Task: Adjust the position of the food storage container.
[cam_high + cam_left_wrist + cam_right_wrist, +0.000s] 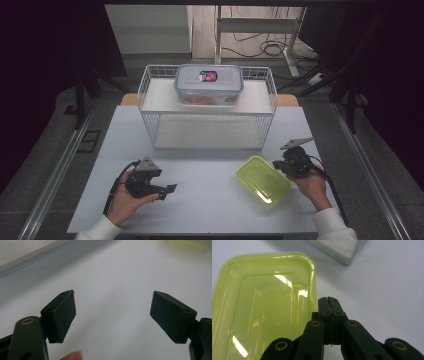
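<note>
The right gripper (329, 300) is clenched with its jaws pressed together on nothing, its tip just beside the near rim of the yellow-green lid (262, 305), which lies flat on the desk (200, 200) ahead and to the left of that tip. The left gripper (112, 315) is released, jaws wide apart over bare desk, with the lid well off toward its far right. Beyond both stands a wire basket (150, 82) carrying a clear lidded container (209, 84). The likely trouble: the lid is thin, slick and flat on the desk, so closed jaws nudging its edge could simply push it away, and a pinch on the shallow rim might slip off.
</note>
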`<action>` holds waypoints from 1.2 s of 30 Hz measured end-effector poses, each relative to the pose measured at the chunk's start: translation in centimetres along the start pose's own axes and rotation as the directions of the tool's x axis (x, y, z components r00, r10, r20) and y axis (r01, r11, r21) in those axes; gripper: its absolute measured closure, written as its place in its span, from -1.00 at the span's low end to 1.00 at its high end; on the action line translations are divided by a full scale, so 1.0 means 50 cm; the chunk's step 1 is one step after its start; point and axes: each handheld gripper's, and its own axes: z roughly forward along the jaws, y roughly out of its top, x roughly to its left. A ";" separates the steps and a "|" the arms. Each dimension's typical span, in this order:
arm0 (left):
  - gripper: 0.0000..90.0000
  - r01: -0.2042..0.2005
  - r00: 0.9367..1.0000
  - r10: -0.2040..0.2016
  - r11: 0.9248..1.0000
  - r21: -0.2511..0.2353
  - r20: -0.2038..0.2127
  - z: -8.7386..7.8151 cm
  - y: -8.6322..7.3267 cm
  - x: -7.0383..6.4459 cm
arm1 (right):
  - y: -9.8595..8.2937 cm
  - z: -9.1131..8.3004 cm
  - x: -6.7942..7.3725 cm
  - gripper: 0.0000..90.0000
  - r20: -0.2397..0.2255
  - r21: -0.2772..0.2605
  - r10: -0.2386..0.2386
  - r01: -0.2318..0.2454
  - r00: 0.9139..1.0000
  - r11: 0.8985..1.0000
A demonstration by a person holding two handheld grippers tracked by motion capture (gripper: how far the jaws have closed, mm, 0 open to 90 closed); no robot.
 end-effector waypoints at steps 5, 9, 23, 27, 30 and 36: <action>-0.55 0.000 1.000 0.000 1.000 -0.007 0.001 -0.005 -0.001 0.000 | -0.043 -0.065 -0.016 0.99 0.039 -0.048 0.097 -0.095 0.995 0.994; -0.55 -0.002 1.000 0.002 1.000 -0.015 0.004 -0.008 -0.001 -0.001 | -0.092 -0.098 -0.004 0.99 0.049 -0.038 0.147 -0.146 0.988 0.989; -0.55 -0.018 1.000 0.018 1.000 -0.006 0.007 0.003 0.009 -0.006 | -0.113 -0.104 0.203 0.99 -0.163 0.009 -0.040 0.042 0.986 0.999; -0.55 -0.018 1.000 0.018 1.000 -0.007 0.004 0.002 0.008 -0.004 | -0.093 -0.059 0.236 0.99 -0.168 0.058 -0.096 0.107 0.981 0.993; -0.55 -0.017 1.000 0.017 1.000 -0.008 0.002 -0.002 0.006 -0.001 | -0.088 -0.042 0.231 0.99 -0.133 0.083 -0.102 0.114 0.986 0.990; -0.55 0.001 1.000 -0.001 1.000 -0.019 -0.005 -0.010 -0.001 0.001 | -0.106 -0.057 0.193 0.99 -0.088 0.082 -0.060 0.067 0.994 0.994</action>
